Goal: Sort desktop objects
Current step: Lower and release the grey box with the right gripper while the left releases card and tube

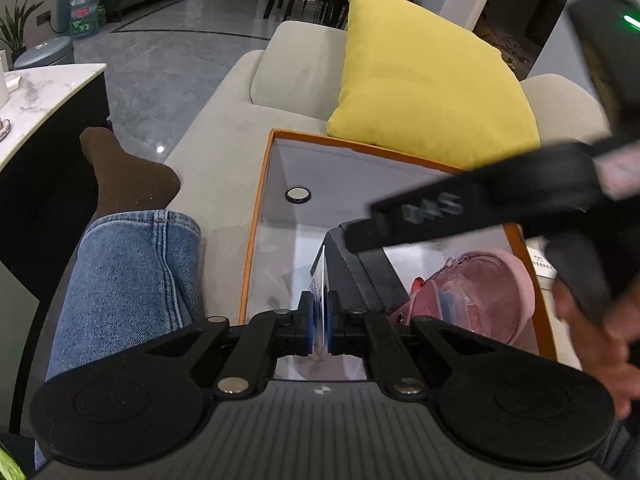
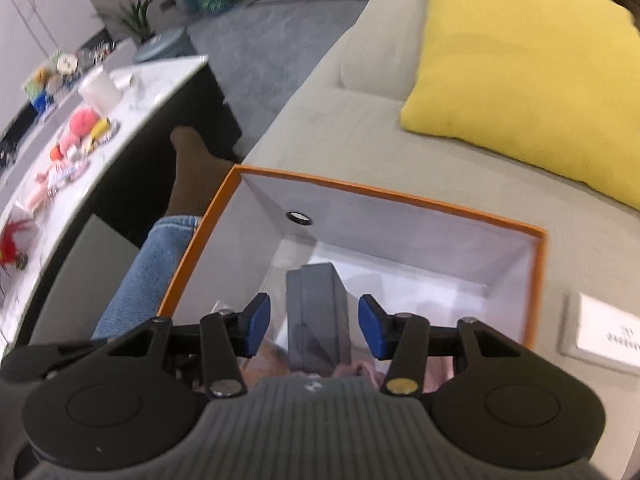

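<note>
An orange-rimmed storage box [image 1: 256, 216] with grey lining sits on the sofa; it also shows in the right wrist view [image 2: 192, 248]. My left gripper [image 1: 319, 320] is shut on a thin flat card [image 1: 320, 284], held edge-on over the box. Inside the box lie a dark grey case [image 1: 360, 268] and a pink pouch [image 1: 480, 292]. My right gripper [image 2: 314, 326] is open and empty above the box, over the grey case [image 2: 316, 312]. The right gripper's body [image 1: 500, 204] crosses the left wrist view, blurred.
A yellow cushion [image 1: 432, 80] leans on the beige sofa [image 1: 224, 152] behind the box. A marble table [image 2: 132, 96] with several toys and a white cup stands to the left. My jeans leg [image 1: 128, 280] lies beside the box. A white card [image 2: 608, 332] lies right of it.
</note>
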